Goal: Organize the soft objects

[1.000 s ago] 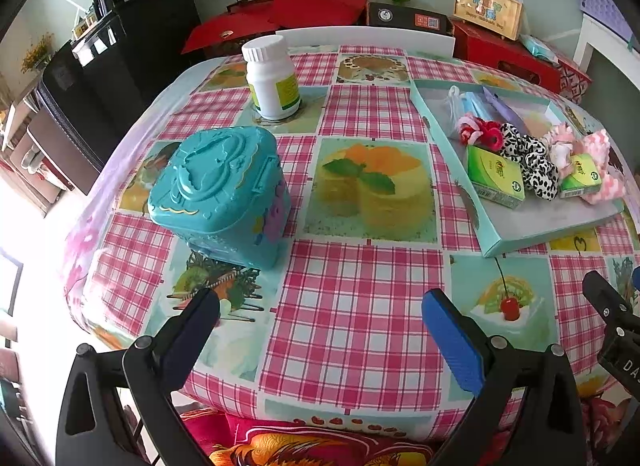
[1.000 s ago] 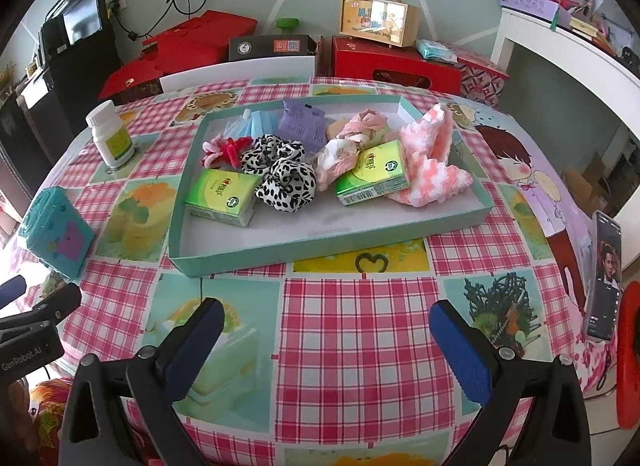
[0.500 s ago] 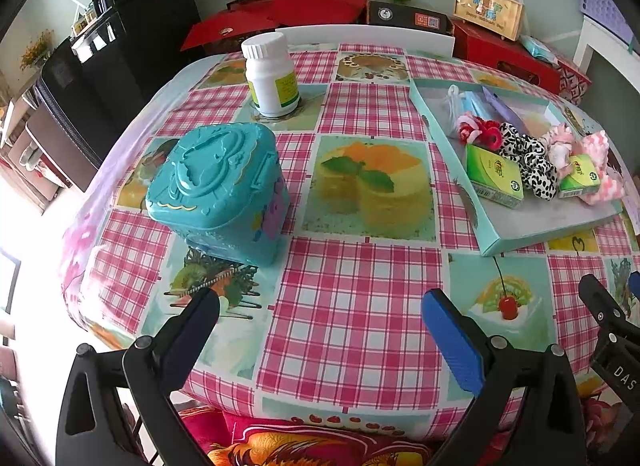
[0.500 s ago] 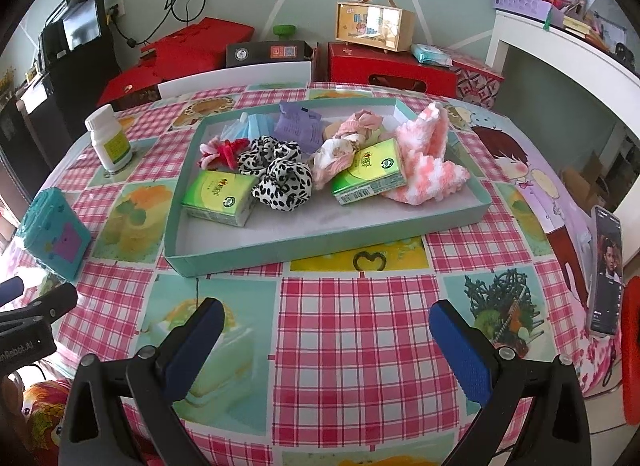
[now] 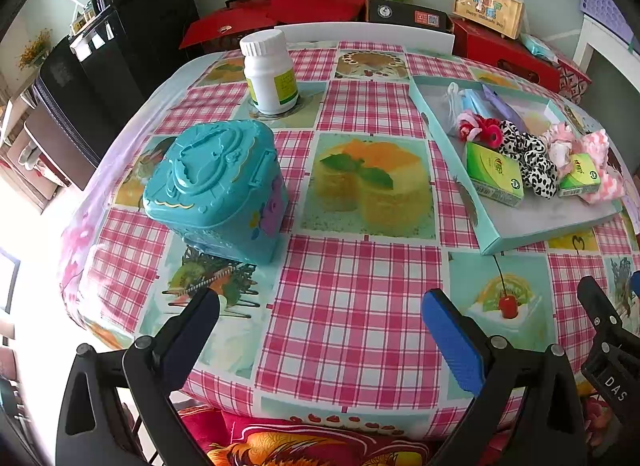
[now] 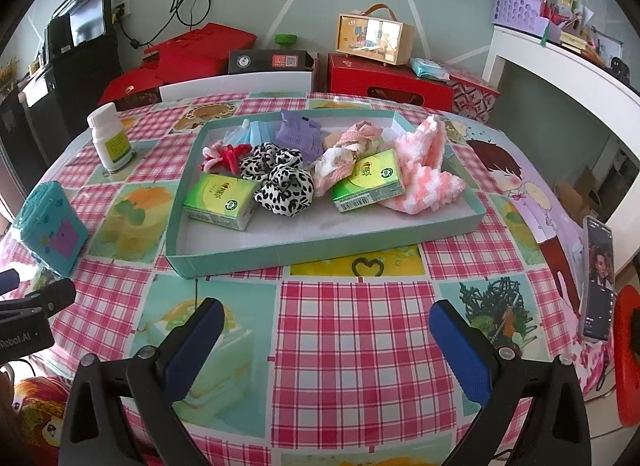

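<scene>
left wrist: left hand-held gripper (image 5: 320, 320) spread wide, empty, low over the surface (image 5: 352, 306). teal box (image 5: 216, 185) ahead-left; tray (image 5: 520, 234) well right. partial "das" readable on the other tool.

right wrist: right hand-held gripper (image 6: 324, 326) wide open, empty, short of the tray (image 6: 320, 250). scrunchies (image 6: 284, 185) and knit cloth (image 6: 424, 177) inside; judged light, squashy, best pinched mid-bulk. tissue packs (image 6: 220, 201) print illegible.
</scene>
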`<state>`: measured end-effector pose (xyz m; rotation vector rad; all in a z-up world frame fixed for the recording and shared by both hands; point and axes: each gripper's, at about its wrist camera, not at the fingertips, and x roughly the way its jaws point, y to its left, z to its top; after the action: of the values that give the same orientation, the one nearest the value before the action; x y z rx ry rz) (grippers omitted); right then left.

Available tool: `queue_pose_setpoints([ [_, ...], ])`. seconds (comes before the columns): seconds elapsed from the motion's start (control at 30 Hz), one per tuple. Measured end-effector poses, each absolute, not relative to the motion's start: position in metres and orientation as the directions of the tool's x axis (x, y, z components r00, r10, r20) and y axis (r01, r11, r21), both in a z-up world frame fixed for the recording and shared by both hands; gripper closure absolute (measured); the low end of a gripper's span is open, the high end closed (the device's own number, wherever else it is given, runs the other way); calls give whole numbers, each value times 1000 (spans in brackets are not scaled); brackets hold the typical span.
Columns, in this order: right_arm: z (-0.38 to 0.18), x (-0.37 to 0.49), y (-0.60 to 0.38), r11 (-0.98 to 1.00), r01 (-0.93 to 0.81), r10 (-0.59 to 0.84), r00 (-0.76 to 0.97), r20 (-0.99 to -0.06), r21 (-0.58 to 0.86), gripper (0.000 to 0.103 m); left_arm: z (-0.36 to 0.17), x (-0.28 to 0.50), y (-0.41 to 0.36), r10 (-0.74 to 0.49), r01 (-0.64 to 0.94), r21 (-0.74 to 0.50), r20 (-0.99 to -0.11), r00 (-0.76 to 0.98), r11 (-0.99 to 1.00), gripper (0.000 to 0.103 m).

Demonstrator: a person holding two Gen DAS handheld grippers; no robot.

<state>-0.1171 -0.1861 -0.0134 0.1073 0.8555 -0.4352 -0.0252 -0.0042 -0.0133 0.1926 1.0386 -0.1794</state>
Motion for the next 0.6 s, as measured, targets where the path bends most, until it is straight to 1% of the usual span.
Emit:
queue_pose_setpoints([
  [0.6, -10, -118, -183, 904, 413, -358, 584, -729, -112, 0, -14, -24, -2, -69, 232, 54, -869, 491, 971, 2],
])
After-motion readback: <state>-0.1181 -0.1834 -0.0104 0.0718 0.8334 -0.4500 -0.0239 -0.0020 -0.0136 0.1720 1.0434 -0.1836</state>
